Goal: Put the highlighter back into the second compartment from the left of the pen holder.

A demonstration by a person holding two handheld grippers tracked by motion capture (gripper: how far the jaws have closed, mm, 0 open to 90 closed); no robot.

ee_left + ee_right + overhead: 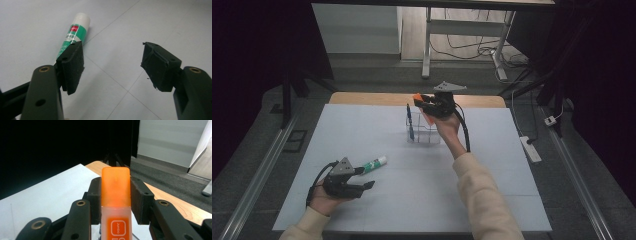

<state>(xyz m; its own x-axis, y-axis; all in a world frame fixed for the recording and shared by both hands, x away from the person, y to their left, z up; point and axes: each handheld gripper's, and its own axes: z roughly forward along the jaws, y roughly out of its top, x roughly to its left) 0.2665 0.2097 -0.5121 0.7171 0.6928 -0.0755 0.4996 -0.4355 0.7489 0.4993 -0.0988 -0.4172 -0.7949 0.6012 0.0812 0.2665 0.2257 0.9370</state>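
Our right claw (115,197) is clamped on the orange marker (115,187) above the clear holder (423,132); our left claw (112,66) rests apart beside the glue stick (75,32) on the desk (412,200).

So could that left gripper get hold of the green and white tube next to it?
Probably yes. The left gripper is open and holds nothing, and the glue stick lies flat on the white table just beside one jaw, with nothing between them.

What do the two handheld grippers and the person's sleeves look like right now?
Both the left gripper and the right gripper are black, each topped by a grey three-cornered plate and trailing a black cable. Their fingers carry black rubbery pads and brass-coloured pivot rivets. The sleeves are pale cream.
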